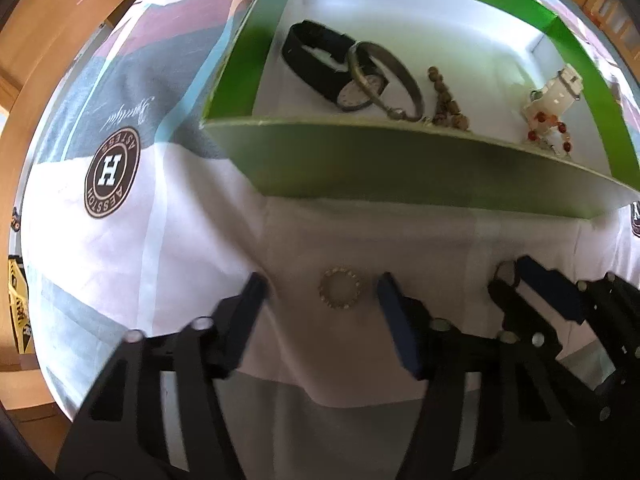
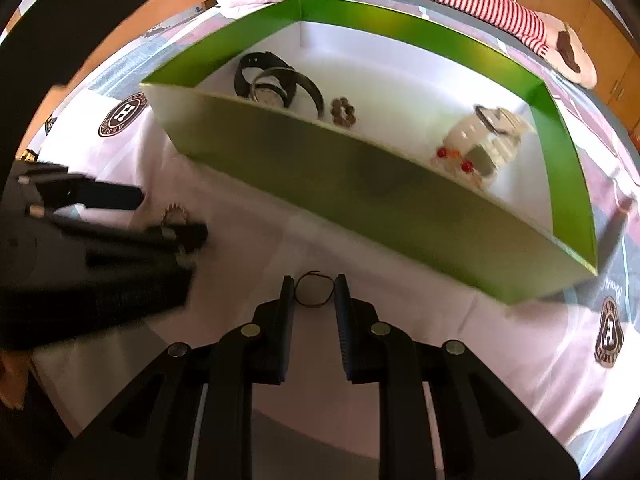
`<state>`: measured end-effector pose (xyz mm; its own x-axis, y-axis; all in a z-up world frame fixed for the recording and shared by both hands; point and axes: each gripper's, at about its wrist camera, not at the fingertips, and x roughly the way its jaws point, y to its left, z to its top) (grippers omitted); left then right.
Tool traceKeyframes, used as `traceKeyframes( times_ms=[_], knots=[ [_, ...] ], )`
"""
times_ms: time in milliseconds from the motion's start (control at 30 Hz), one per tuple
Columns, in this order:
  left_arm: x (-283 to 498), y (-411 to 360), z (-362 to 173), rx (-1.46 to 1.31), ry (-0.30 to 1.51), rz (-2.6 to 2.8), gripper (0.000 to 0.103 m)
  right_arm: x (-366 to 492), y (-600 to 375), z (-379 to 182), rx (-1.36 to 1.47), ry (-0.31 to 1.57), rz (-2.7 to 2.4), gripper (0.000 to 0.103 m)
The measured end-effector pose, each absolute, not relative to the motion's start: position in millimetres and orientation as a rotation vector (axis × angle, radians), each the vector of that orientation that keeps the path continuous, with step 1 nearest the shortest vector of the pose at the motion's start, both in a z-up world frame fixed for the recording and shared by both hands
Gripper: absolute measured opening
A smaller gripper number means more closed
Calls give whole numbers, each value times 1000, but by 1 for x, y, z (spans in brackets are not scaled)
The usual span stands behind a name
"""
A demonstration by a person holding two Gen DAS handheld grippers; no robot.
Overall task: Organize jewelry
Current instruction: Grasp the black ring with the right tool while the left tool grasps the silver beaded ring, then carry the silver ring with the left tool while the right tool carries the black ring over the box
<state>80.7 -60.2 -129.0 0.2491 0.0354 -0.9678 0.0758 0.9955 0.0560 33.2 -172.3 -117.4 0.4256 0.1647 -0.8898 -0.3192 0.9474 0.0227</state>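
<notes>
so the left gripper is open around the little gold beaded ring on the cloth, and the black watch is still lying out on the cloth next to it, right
Not quite. The black watch is not on the cloth: the left wrist view shows it lying inside the green box, beside a bangle. The rest holds: the left gripper is open, its fingers either side of the gold beaded ring on the cloth.

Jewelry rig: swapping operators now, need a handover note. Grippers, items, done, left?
Left gripper: open, straddling the beaded ring on the cloth, not gripped.
Right gripper: jaws narrowed around the thin dark ring; grip not confirmed.
Done, inside the green box: black watch, bangle, brown bead bracelet, white watch, red bead bracelet.
Left: close on both rings, lift over the near wall, drop in box.
</notes>
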Motion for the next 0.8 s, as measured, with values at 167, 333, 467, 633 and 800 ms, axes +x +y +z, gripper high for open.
traceKeyframes(
  times_ms=[167,333,467,633,800],
  knots=[
    [86,-65,-125,66,1315,-52,21,36,-186,-115,-124,1100,257,20],
    [86,-67,-124,56,1316,-54,21,42,-199,-117,-84,1116,213,20],
    [86,-58,-117,25,1325,-69,21,43,-202,-117,-76,1114,203,20],
    [84,-40,-101,-12,1317,-98,21,45,-203,-114,-67,1108,201,20],
    [83,-35,-94,-19,1300,-98,21,41,-205,-111,-61,1095,200,20]
  ],
)
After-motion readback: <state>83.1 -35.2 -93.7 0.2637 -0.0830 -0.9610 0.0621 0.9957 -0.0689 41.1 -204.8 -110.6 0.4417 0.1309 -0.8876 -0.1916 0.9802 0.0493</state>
